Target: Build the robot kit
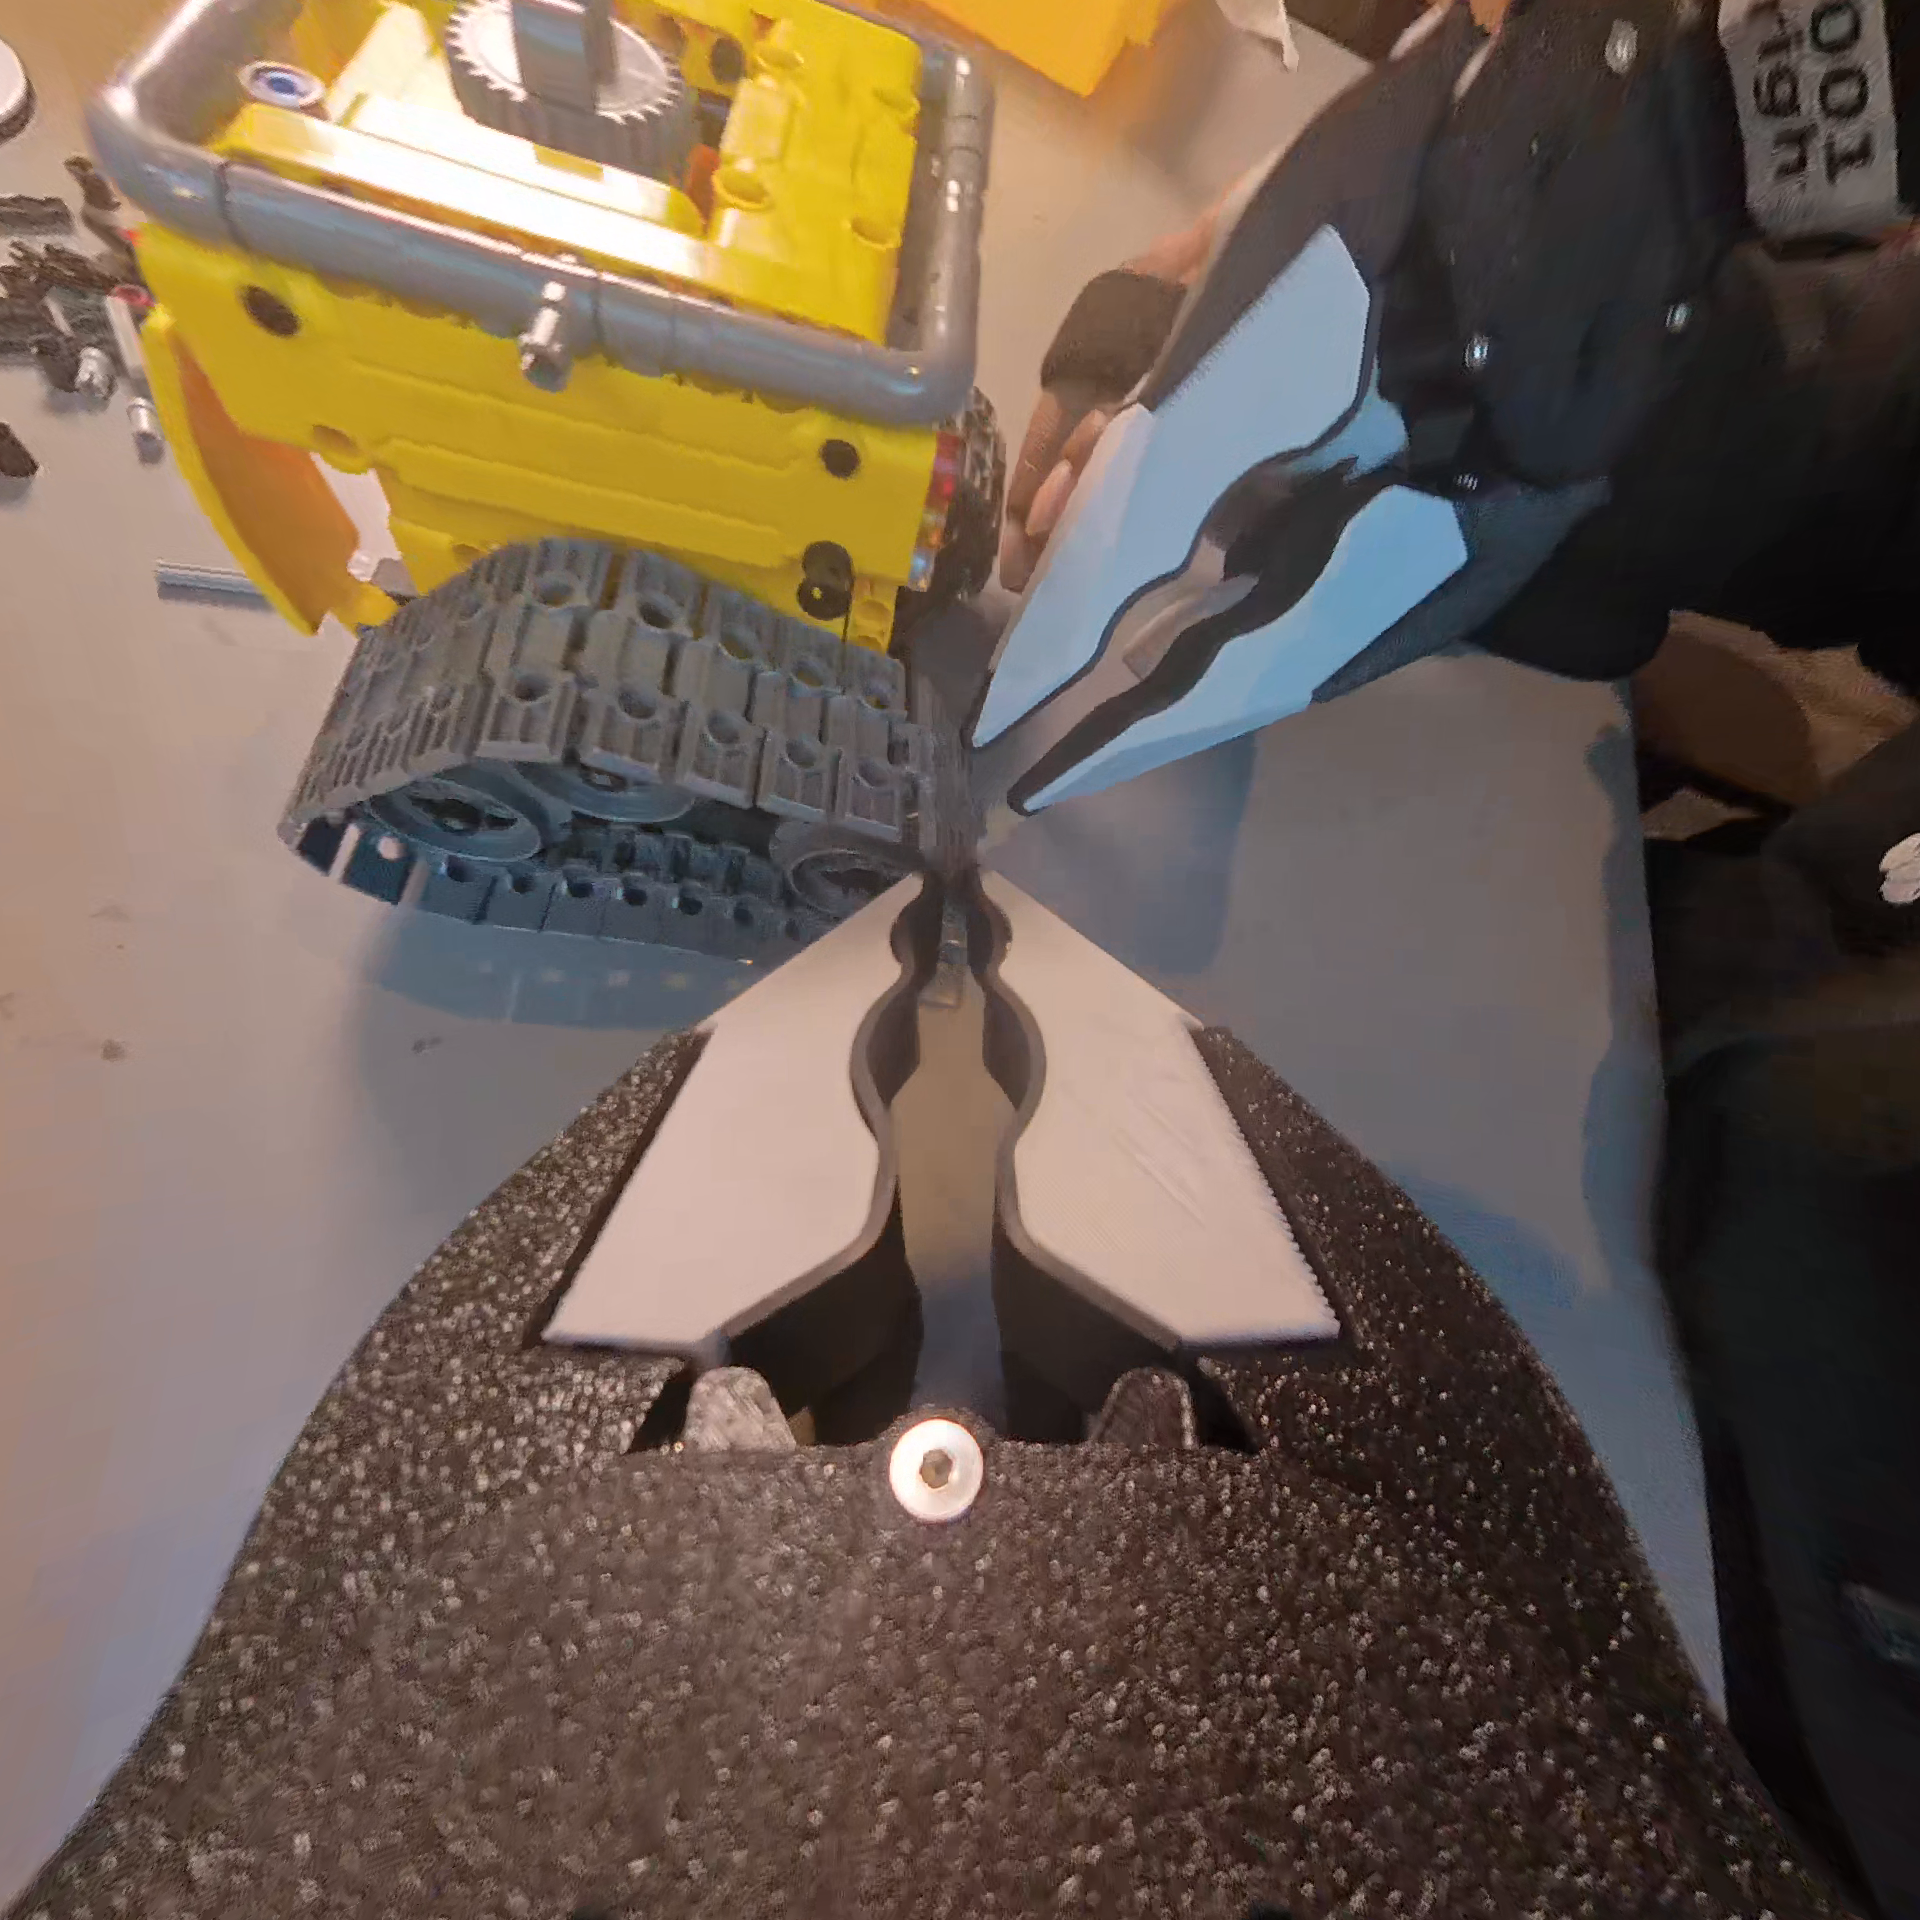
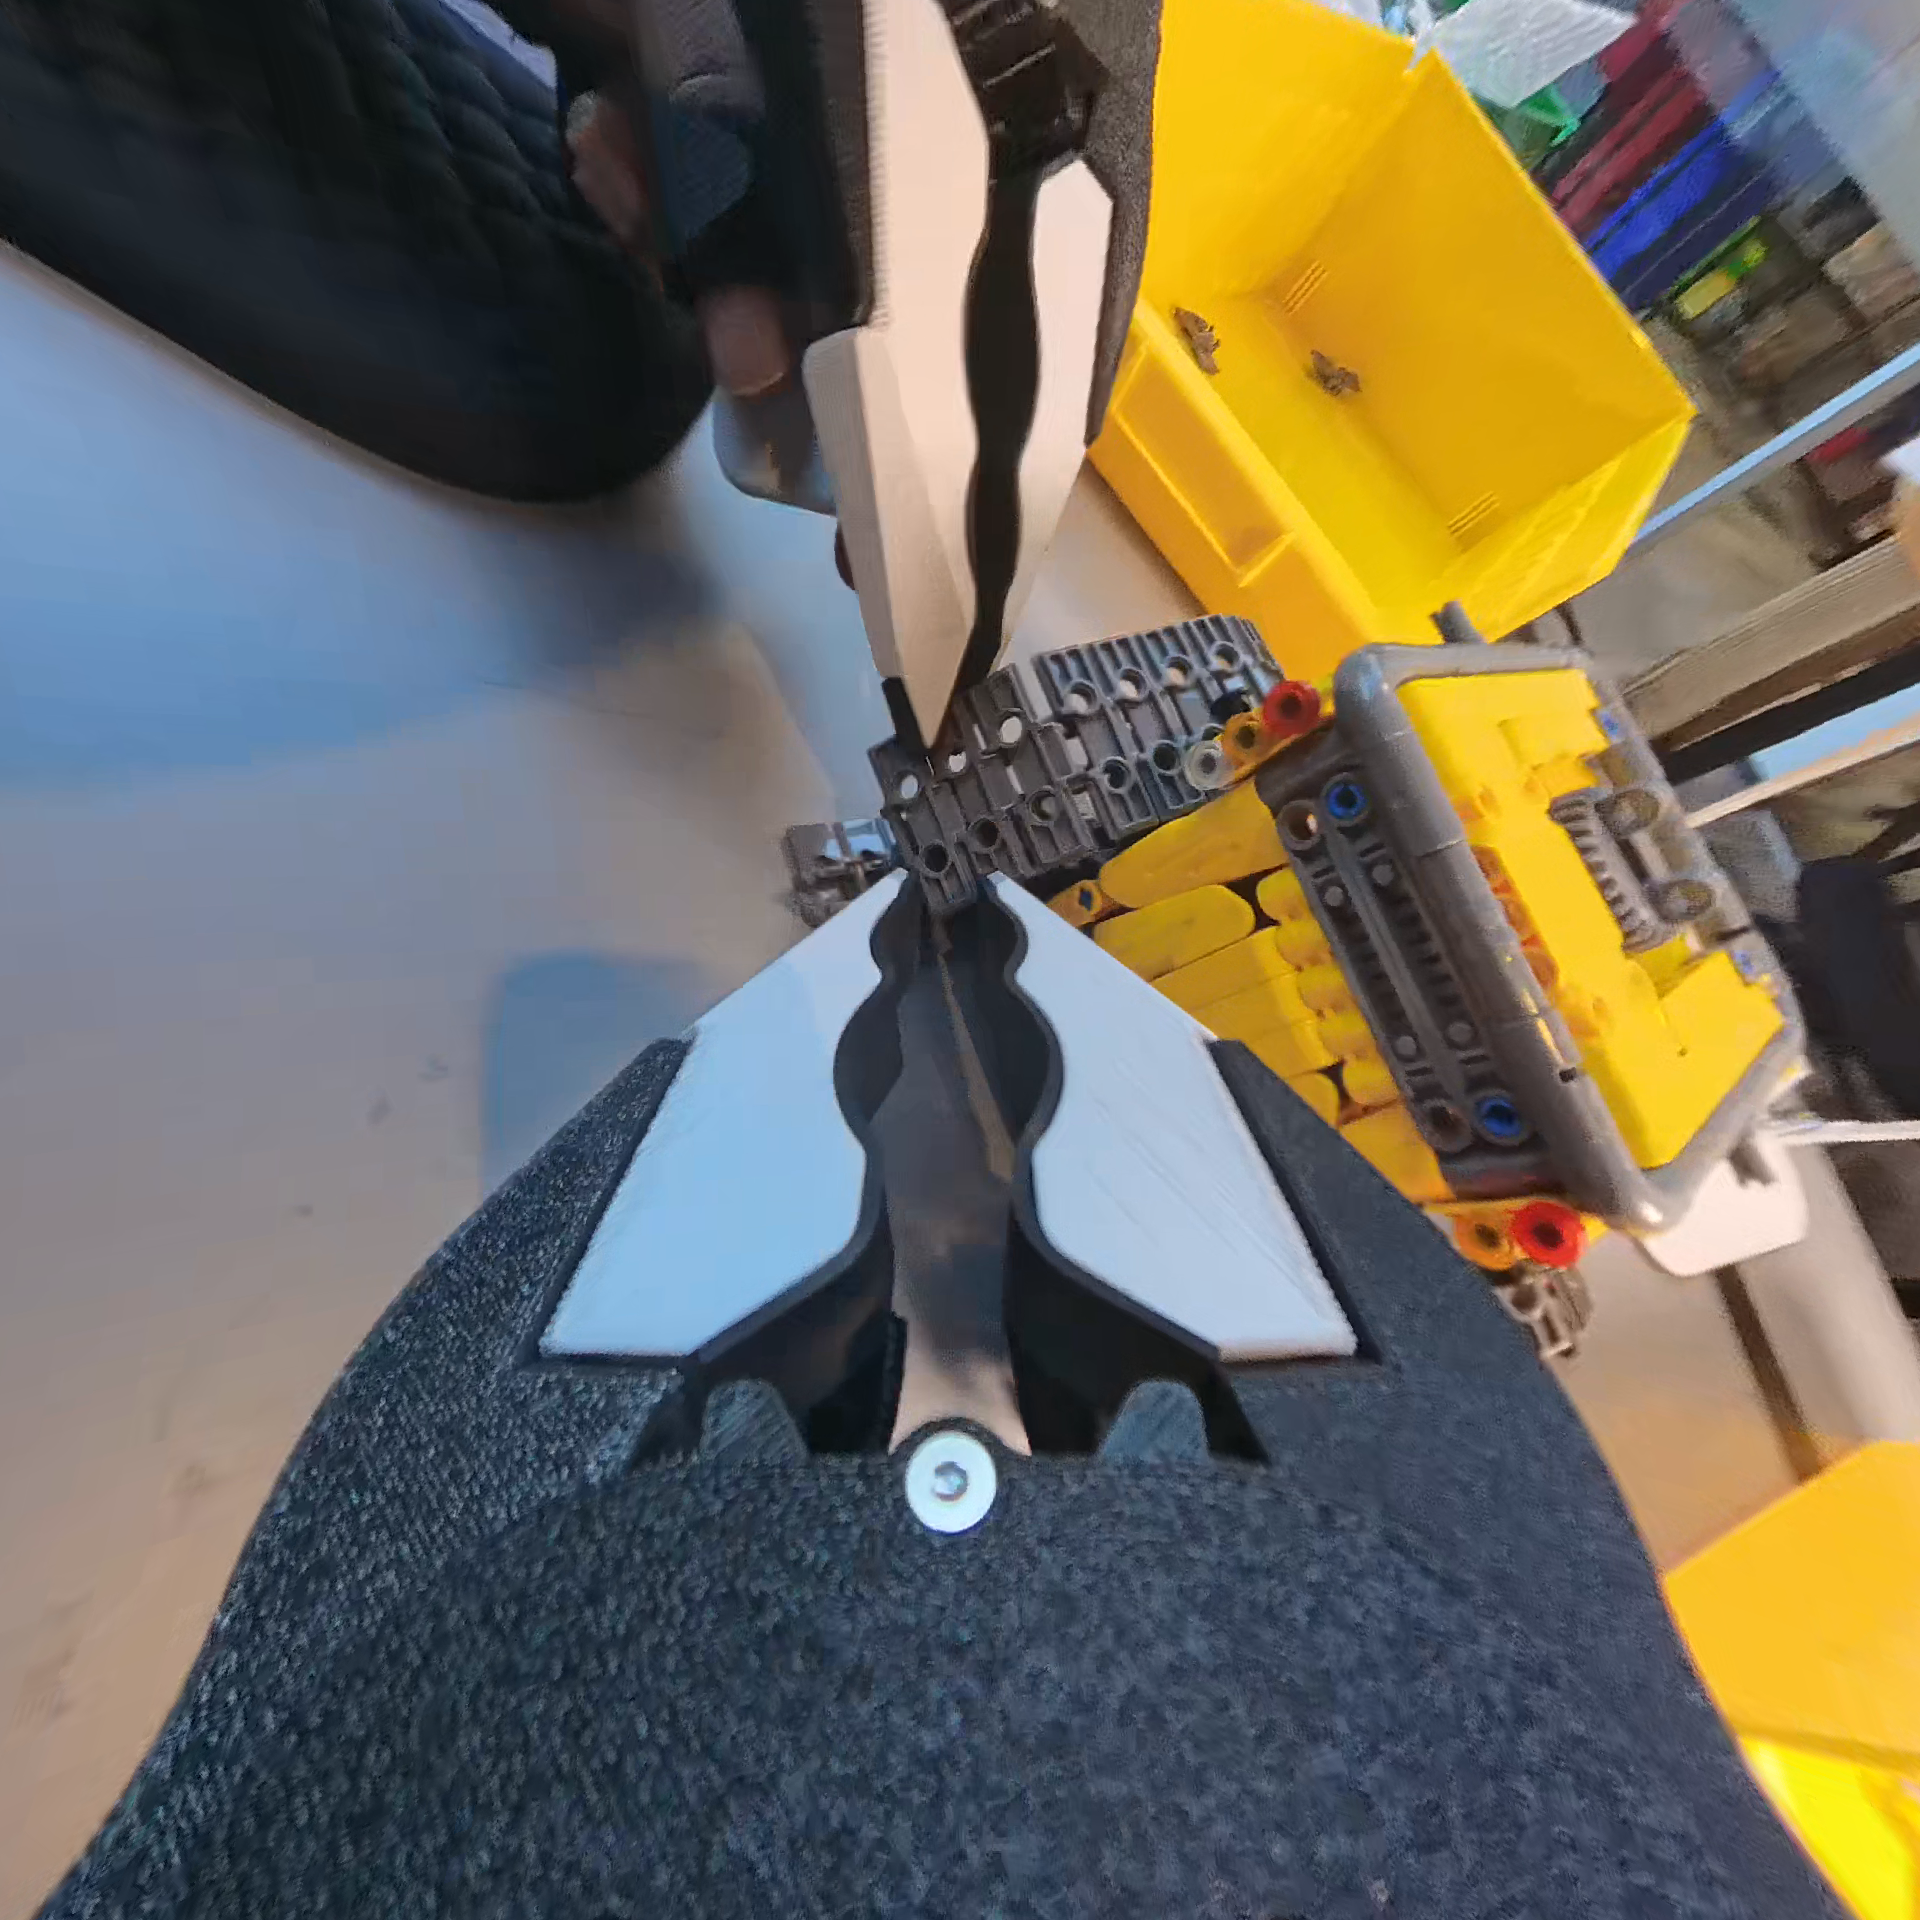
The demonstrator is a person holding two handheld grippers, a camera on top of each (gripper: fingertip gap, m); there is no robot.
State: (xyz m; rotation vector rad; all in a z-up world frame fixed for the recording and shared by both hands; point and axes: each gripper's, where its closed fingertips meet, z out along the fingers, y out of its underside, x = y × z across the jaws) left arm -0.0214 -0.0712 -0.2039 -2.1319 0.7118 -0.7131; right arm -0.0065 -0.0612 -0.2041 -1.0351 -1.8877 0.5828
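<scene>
- The left gripper (image 1: 951, 883) has its jaws pinched nearly together on the end of the grey track (image 1: 623, 707) of a yellow toy vehicle (image 1: 540, 343); only a sliver of gap shows between the tips.
- The right gripper (image 2: 940, 883) is likewise clamped on the track (image 2: 1070, 748), its tips closed on the end link.
- In the left wrist view the right gripper (image 1: 997, 779) comes in from the upper right, its tips meeting the same end of the track just above the left one's tips.
- In the right wrist view the left gripper (image 2: 940, 717) points down from above, its tips touching the track's end link.
- The vehicle (image 2: 1507, 935) rests on a pale table (image 1: 260, 1143). In the left wrist view its long axis runs from upper left to lower right, the track along its near side, with the gripped end at the lower right.
- A grey rail (image 1: 582, 291) frames the vehicle's top, and a grey gear (image 1: 561, 62) sits inside.
- Red pins (image 2: 1288, 707) show at the vehicle's corner by the track.
- Small dark parts (image 1: 62, 281) lie scattered on the table to the vehicle's left.
- An open yellow bin (image 2: 1382, 343) stands just behind the vehicle, with two small brown bits inside.
- A gloved hand (image 1: 1101, 343) holds the right gripper.
</scene>
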